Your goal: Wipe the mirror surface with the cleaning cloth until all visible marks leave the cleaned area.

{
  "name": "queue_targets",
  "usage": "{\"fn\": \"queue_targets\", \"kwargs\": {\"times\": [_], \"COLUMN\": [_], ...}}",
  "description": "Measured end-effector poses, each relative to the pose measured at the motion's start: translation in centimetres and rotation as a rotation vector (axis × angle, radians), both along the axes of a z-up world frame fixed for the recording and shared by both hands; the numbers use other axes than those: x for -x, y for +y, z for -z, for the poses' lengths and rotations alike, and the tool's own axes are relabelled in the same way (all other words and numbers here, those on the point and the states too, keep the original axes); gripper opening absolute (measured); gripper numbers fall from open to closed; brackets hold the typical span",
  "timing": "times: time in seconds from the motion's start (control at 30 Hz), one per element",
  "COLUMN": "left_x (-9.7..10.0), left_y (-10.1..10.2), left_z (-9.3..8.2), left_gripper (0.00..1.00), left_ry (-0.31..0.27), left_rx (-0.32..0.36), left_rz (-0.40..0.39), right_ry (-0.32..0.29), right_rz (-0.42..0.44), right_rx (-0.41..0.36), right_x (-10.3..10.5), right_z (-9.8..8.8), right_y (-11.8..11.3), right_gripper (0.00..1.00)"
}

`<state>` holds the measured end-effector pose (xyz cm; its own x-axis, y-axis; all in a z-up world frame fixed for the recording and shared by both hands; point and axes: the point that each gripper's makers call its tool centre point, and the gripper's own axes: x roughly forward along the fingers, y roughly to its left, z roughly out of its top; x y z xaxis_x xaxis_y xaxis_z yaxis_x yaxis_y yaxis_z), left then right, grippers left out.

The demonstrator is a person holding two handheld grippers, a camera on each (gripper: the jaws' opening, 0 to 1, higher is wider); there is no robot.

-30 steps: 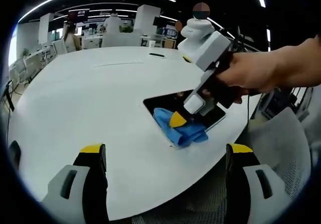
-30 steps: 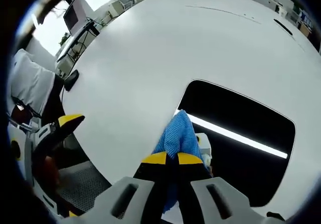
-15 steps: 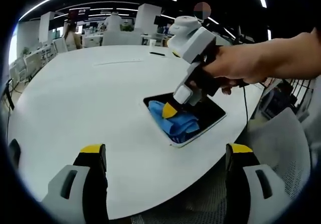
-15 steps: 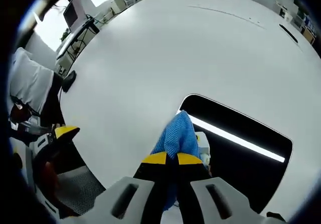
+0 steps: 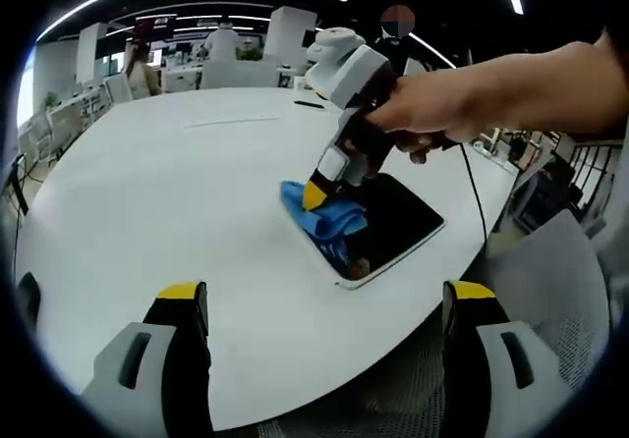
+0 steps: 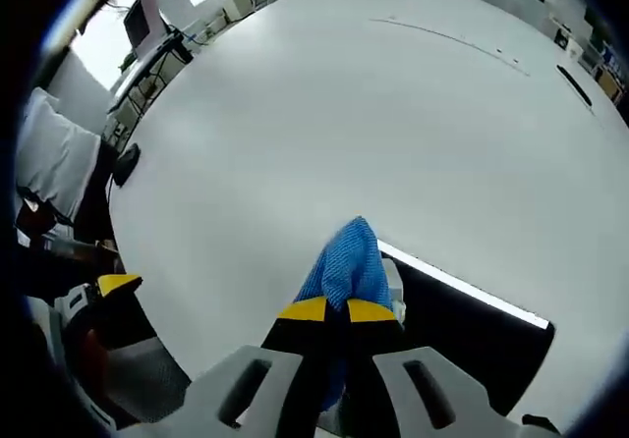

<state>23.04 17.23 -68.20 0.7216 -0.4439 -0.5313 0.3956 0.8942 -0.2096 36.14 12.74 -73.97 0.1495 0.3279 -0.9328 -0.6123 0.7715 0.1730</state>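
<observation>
A dark rectangular mirror (image 5: 393,224) with a white rim lies flat on the white table near its right edge. A blue cleaning cloth (image 5: 329,220) rests on the mirror's left end, pinched by my right gripper (image 5: 314,195), which a hand holds from the right. In the right gripper view the yellow-tipped right gripper (image 6: 340,309) is shut on the cloth (image 6: 349,264), pressed at the mirror's (image 6: 472,335) near edge. My left gripper (image 5: 324,305) hovers wide open over the table's front edge, well short of the mirror, with nothing between its fingers.
The round white table (image 5: 177,192) is broad and mostly bare; a thin dark object (image 5: 307,106) lies at its far side. A grey mesh chair (image 5: 565,291) stands at the right. Office desks and people fill the background. The left gripper's yellow tip (image 6: 118,284) shows at the table's edge.
The right gripper has dragged the cloth from the mirror's middle to its left end, away from the table edge. The left gripper has stayed still.
</observation>
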Motion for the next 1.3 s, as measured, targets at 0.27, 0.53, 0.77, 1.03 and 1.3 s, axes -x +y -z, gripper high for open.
{"fn": "queue_targets", "kwargs": {"times": [0.27,0.53,0.77,1.03,1.3], "left_x": [0.0,0.0,0.0,0.1,0.0], "left_y": [0.0,0.0,0.0,-0.1,0.0], "left_z": [0.2,0.2,0.3,0.3,0.4], "left_gripper": [0.99,0.98,0.98,0.97,0.97], "left_ry": [0.007,0.01,0.011,0.013,0.014], "left_rx": [0.001,-0.002,-0.002,-0.003,-0.008], "left_rz": [0.002,0.006,0.005,0.013,0.015], "right_ry": [-0.005,-0.012,-0.009,-0.008,-0.008], "right_rz": [-0.001,0.003,0.016,0.024,0.014], "right_rx": [-0.005,-0.008,-0.017,-0.023,-0.023], "right_x": [-0.5,-2.2,-3.2,-3.1,-3.4], "right_z": [-0.5,-0.2,0.2,-0.2,0.1], "right_y": [0.2,0.7,1.1,1.1,1.0], "right_gripper": [0.0,0.0,0.0,0.0,0.0]}}
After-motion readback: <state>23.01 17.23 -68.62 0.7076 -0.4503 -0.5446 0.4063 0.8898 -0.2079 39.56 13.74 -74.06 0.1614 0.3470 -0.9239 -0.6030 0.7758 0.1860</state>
